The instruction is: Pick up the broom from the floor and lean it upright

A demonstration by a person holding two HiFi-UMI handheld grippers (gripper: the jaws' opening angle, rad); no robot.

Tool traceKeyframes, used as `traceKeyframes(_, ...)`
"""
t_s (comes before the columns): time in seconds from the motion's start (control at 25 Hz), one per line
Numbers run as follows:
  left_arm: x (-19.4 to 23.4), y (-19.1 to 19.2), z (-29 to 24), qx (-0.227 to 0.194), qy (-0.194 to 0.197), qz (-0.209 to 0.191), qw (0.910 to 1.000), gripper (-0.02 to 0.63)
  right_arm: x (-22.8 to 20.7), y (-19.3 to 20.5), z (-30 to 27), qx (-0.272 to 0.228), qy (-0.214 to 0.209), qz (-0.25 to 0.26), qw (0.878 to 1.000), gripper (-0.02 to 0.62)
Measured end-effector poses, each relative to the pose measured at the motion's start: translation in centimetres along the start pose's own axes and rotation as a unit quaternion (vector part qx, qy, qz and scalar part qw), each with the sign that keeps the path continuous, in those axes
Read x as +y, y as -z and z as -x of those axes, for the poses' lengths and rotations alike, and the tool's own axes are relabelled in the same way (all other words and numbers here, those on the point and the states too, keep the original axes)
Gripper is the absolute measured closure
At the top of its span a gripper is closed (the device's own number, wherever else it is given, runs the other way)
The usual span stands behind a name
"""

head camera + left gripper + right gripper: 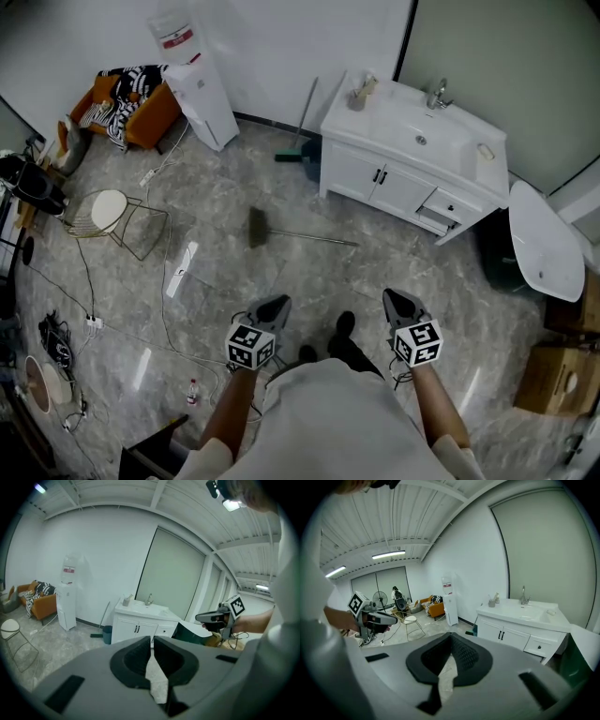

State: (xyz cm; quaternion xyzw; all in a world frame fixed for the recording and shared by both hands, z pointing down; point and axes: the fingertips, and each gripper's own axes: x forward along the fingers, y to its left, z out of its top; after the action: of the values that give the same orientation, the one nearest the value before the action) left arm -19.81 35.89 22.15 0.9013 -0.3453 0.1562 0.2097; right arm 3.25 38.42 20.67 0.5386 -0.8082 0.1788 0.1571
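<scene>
Left gripper [276, 304] and right gripper [399, 299]: fingers closed together, holding nothing; broom [281, 232] flat on the floor; cup [358, 96] on the sink cabinet [394, 183] holds upright sticks.

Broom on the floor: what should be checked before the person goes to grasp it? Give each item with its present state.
1. Broom in view, lying flat: ok.
2. Left gripper open for a grasp: not ok; jaws together, nothing between them.
3. Right gripper open: not ok; jaws together, empty.
4. Grippers at the broom: not ok; both are short of it, not touching.
5. Something to lean it on: probably ok; the cabinet stands just beyond the broom.
</scene>
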Motion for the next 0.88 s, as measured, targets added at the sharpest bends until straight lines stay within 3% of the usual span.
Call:
traceKeyframes(0.56,2.0,-4.7,-8.5,0.002,-0.058,0.016,0.9982,0.583,-10.2,-3.6,-5.5,-0.009,-0.03,-0.018,0.999,0.594)
traceKeyframes(0.88,1.5,-6.2,-12.8,0.007,-0.072,0.015,0.9973,0.583,-15.2,-4.3,-7.2,-0.004,-0.044,-0.009,0.999,0.595)
